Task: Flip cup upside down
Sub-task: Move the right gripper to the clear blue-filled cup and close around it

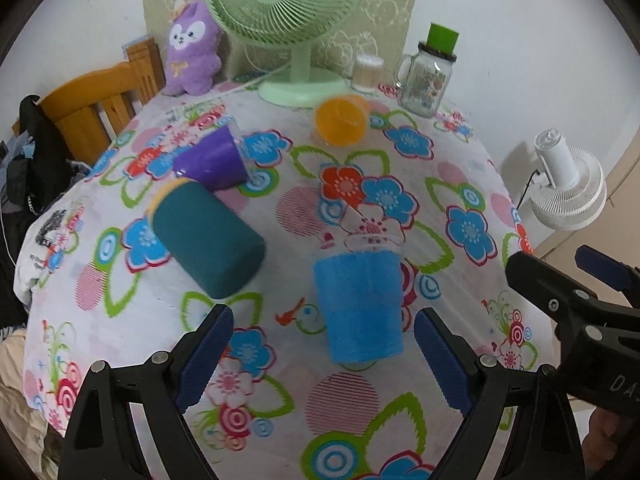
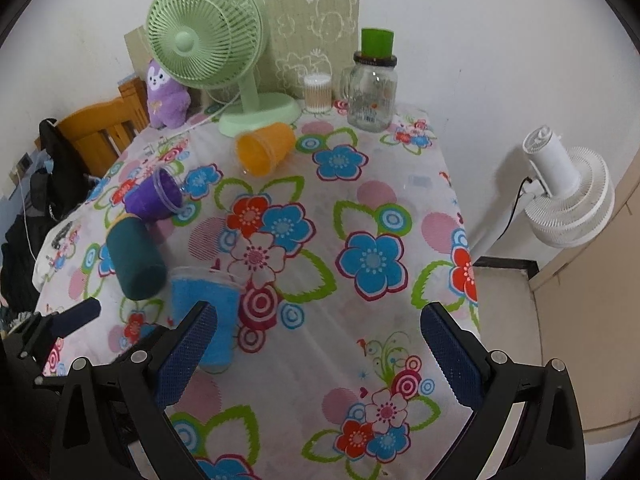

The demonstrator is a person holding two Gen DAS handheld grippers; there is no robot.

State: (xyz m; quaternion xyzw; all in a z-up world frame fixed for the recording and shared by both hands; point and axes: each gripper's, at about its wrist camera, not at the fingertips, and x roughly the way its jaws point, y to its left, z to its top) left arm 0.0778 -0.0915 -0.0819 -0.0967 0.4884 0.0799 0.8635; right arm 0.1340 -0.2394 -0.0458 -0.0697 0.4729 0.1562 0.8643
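Note:
A blue cup [image 1: 360, 304] with a clear rim stands upright on the flowered tablecloth [image 1: 400, 420], just ahead of my left gripper [image 1: 324, 360], which is open and empty. The cup also shows in the right wrist view [image 2: 208, 312], partly behind my right gripper's left finger [image 2: 188, 352]. My right gripper [image 2: 320, 360] is open and empty over the cloth. A dark teal cup [image 1: 208, 240], a purple cup [image 1: 212, 160] and an orange cup [image 1: 340, 120] lie on their sides farther back.
A green desk fan [image 1: 288, 20], a purple plush toy [image 1: 192, 48], a glass jar [image 1: 428, 76] with a green lid and a cotton-swab box [image 1: 366, 74] stand at the table's far edge. A wooden chair [image 1: 92, 108] is left; a white fan [image 1: 568, 184] right.

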